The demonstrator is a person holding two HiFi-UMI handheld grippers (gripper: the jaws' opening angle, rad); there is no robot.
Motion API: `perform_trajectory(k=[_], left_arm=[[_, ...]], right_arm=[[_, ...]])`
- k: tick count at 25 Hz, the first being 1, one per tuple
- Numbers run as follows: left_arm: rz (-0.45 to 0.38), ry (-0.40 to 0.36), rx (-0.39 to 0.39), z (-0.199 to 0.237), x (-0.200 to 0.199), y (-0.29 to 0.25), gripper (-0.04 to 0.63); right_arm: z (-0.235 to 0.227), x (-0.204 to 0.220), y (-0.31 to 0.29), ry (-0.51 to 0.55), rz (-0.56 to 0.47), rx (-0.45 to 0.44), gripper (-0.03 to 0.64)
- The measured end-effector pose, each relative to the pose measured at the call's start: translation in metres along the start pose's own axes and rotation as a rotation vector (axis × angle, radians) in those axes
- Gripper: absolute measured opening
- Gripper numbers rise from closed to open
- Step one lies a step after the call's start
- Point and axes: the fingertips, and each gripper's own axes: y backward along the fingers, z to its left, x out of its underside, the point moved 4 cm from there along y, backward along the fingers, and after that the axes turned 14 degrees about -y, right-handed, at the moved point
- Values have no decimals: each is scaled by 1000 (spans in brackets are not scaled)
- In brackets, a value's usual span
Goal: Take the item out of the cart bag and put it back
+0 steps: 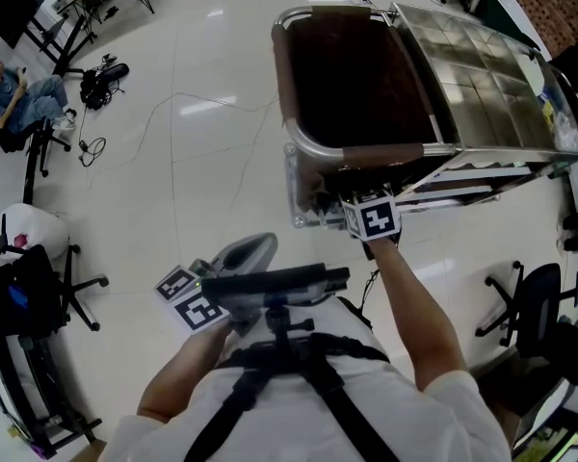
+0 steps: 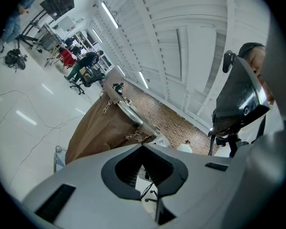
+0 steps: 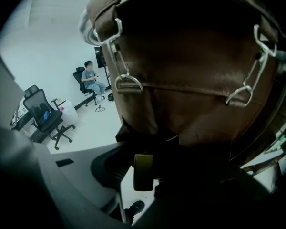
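**A:** Head view: right gripper low at the cart bag's front, left gripper well apart from it, office chairs around.

**B:** Left gripper view: closed, empty. Right gripper view: jaws apart, olive item between them, bag wall blocking everything ahead.

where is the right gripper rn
In the head view the right gripper is right of centre, at the near end of the cart, just below the brown bag and its near rim.

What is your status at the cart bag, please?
Left tool shut, empty, near body. Right tool beside cart bag, olive item between jaws, grip unclear. Nothing seen blocking.
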Motion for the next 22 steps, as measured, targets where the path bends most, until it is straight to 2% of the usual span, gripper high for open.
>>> perform_trajectory(k=[6, 7, 22], left_arm=[[-3, 0, 4, -1, 0, 1, 5], [-3, 0, 4, -1, 0, 1, 5], [3, 1, 26, -4, 0, -4, 5]], right_arm=[[-1, -1, 4, -23, -34, -11, 140], [-1, -2, 6, -26, -39, -7, 166], [4, -21, 46, -60, -173, -37, 167]])
